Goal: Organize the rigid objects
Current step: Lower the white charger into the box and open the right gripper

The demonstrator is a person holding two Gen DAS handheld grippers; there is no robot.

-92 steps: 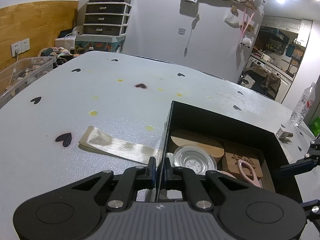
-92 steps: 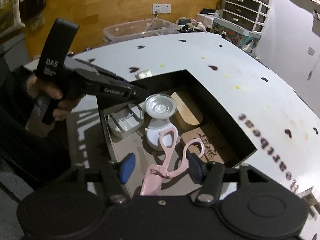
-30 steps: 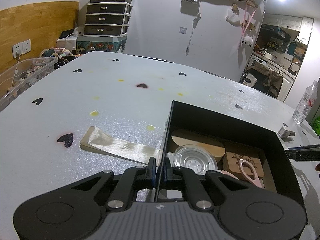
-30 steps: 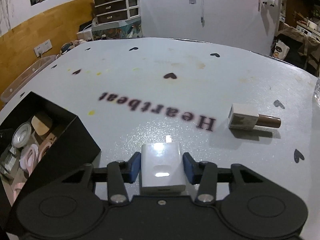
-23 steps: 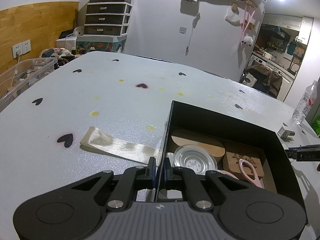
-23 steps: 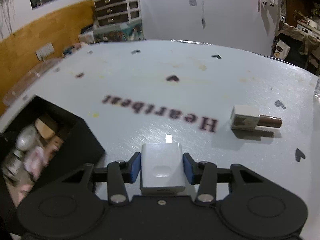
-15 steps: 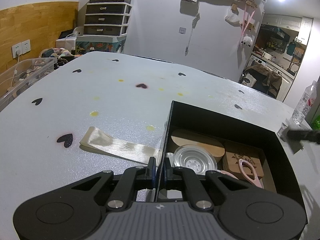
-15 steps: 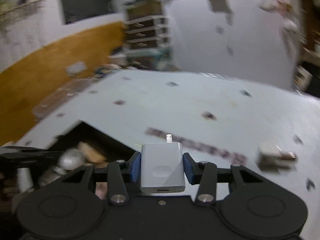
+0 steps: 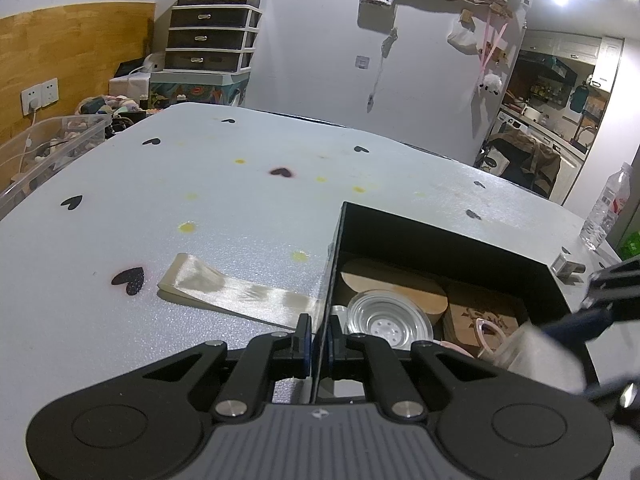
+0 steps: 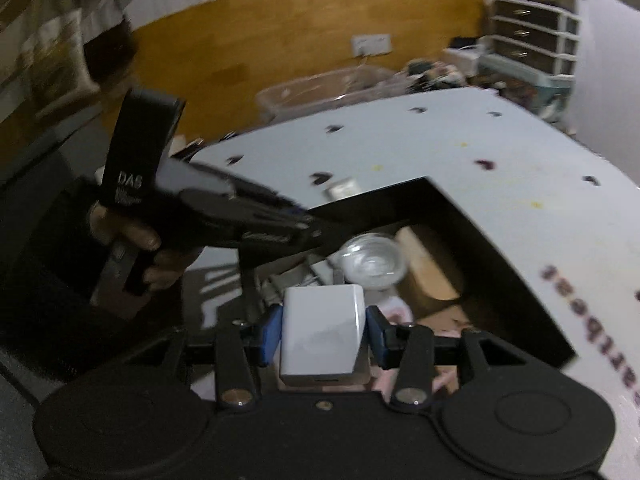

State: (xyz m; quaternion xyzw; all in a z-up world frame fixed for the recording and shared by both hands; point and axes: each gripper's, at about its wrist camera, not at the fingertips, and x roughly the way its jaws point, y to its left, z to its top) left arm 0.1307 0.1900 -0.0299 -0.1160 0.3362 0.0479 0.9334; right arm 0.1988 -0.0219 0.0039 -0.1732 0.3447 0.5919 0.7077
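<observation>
On the left gripper [image 10: 304, 220], which pinches the box [image 10: 496, 256] wall, white letters read "DAS". Rightward, the right gripper [image 10: 323, 330] clamps one white charger [image 10: 322, 332] over the open box. Blurred print marks the table [image 10: 500, 160] at far right.

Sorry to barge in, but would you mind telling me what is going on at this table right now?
A person is tidying small items into a black box on the table. The left gripper is shut on the box's near wall, steadying it. The right gripper is shut on a white charger and holds it above the open box. Inside already lie a clear round lid, a wooden piece and a pink eyelash curler.
</observation>
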